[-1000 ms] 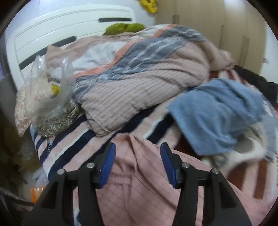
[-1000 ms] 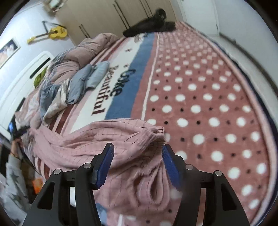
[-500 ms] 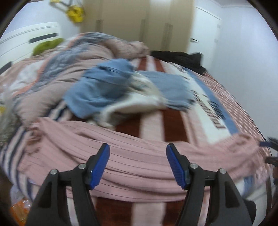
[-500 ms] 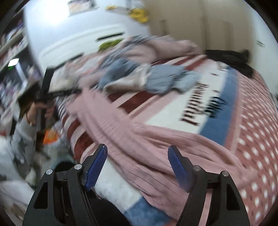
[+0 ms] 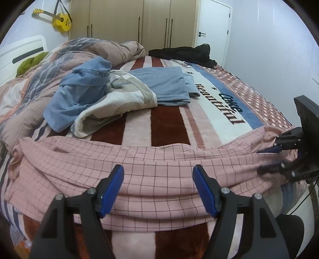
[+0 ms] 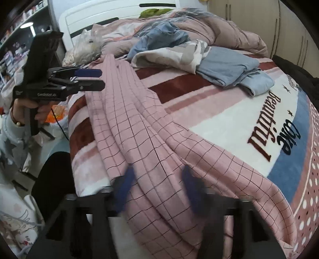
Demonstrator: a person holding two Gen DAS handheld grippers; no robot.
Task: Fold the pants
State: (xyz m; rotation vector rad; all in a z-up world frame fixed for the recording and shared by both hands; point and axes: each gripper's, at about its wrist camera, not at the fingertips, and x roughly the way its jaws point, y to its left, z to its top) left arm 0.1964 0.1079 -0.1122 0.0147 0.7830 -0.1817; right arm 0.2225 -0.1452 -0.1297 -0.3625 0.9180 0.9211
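Tongs both spread wide: my left tongs (image 5: 158, 189) hover over the mid part of the pink checked pants (image 5: 151, 175), pinching nothing; my right tongs (image 6: 157, 185) sit blurred over the other end, pads apart w/ fabric between them, can't tell if they touch it. Pants lie stretched lengthwise along the near edge of the bed (image 5: 169, 127), bunched in long folds, on the striped blanket w/ "Beautiful" lettering (image 6: 261, 127). Beyond them, well apart: cream patterned cloth (image 5: 119, 99), blue denim piece (image 5: 79, 93) partly on it, folded blue garment (image 5: 165, 85) just beside. Rumpled pink-grey duvet (image 5: 49, 65) toward the headboard (image 6: 119, 10), black clothing (image 5: 183, 52) at the far edge. Yellow ukulele (image 5: 59, 19) on the wall, wardrobe (image 5: 139, 20) behind.
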